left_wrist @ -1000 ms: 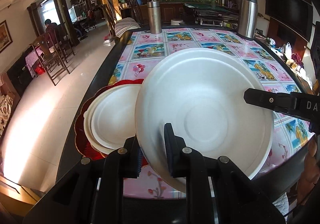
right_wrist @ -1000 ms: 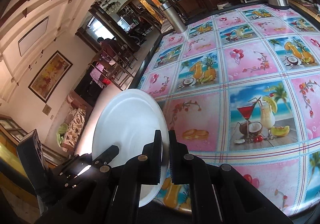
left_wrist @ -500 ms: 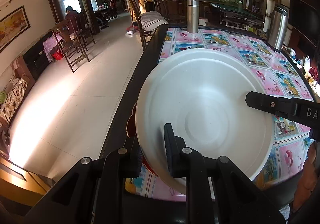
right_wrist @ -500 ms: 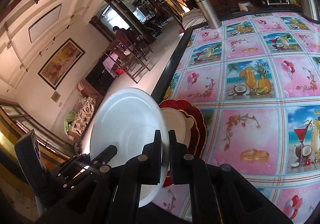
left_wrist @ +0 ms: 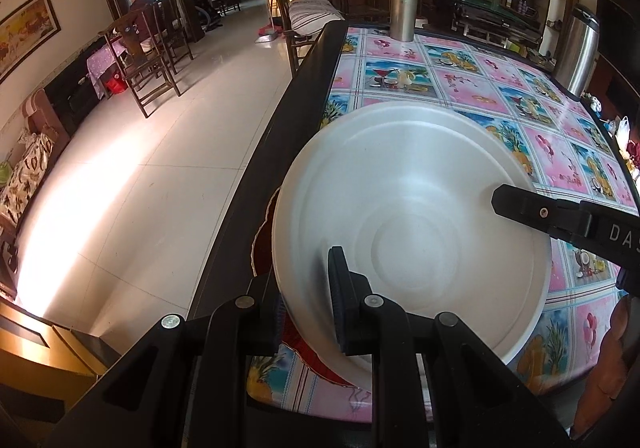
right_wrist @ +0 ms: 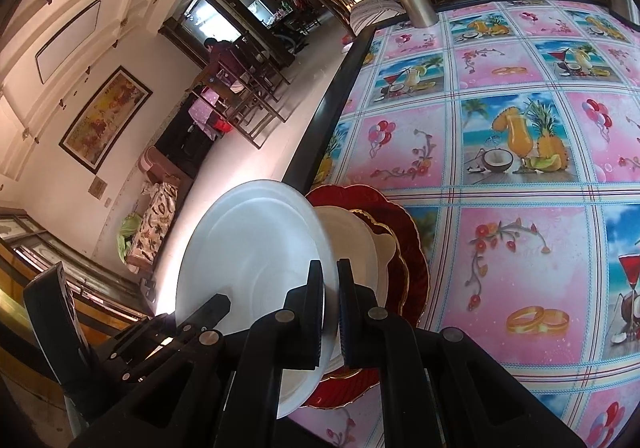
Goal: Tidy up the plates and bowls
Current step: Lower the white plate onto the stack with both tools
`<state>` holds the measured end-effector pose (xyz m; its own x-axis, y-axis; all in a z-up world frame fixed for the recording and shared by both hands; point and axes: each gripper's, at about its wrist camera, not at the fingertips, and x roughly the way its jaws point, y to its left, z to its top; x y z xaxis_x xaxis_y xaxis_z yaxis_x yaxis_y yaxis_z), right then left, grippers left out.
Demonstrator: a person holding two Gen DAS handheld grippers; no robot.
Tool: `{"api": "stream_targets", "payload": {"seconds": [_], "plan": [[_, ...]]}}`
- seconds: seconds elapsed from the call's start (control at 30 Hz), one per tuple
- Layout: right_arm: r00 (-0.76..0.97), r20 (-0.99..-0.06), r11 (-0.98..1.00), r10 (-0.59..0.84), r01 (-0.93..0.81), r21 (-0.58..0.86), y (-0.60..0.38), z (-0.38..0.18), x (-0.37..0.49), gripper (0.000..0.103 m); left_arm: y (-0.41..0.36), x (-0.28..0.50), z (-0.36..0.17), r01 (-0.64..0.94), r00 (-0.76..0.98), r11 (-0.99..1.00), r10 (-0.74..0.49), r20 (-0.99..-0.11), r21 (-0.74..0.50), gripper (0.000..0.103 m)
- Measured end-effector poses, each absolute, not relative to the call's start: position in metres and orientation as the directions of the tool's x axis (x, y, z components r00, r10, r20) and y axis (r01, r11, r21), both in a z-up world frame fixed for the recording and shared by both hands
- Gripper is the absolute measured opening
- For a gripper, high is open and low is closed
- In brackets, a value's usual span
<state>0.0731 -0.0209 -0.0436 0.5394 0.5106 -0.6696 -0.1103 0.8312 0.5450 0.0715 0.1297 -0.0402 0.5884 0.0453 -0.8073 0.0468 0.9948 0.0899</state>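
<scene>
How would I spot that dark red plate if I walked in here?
Find the big table with the pink and blue fruit-drink cloth, then its corner nearest the tiled floor. The red plate lies flat at the bottom of a stack, under a cream plate. It alone is dark red, with a wavy gold-edged rim.

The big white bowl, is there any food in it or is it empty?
Empty. The left wrist view looks straight into the big white bowl, showing only its bare white bottom and sides, with nothing inside.
</scene>
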Motion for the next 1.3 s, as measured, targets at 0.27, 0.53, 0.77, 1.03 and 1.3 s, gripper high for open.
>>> {"api": "stream_targets", "payload": {"seconds": [0.27,0.53,0.77,1.03,1.3], "plan": [[0.536,-0.694,0.847,0.481,-0.082,0.525,-0.017,-0.056,0.086,0.007,0.133,0.079,-0.052,0.029,0.575,0.994,0.067,-0.816,0.102,0.017],[0.540,-0.699,0.856,0.469,-0.085,0.509,-0.013,-0.061,0.089,0.008,0.132,0.079,-0.053,0.023,0.594,0.993,0.083,-0.800,0.120,0.017],[0.545,-0.701,0.862,0.460,-0.083,0.501,-0.013,-0.062,0.092,0.008,0.131,0.077,-0.054,0.016,0.617,0.989,0.104,-0.780,0.144,0.018],[0.550,-0.703,0.867,0.452,-0.085,0.491,-0.011,-0.065,0.095,0.008,0.131,0.078,-0.056,0.011,0.629,0.988,0.111,-0.769,0.152,0.020],[0.549,-0.702,0.868,0.453,-0.091,0.488,-0.008,-0.066,0.093,0.009,0.127,0.079,-0.063,0.014,0.614,0.991,0.099,-0.783,0.136,0.032]]}}
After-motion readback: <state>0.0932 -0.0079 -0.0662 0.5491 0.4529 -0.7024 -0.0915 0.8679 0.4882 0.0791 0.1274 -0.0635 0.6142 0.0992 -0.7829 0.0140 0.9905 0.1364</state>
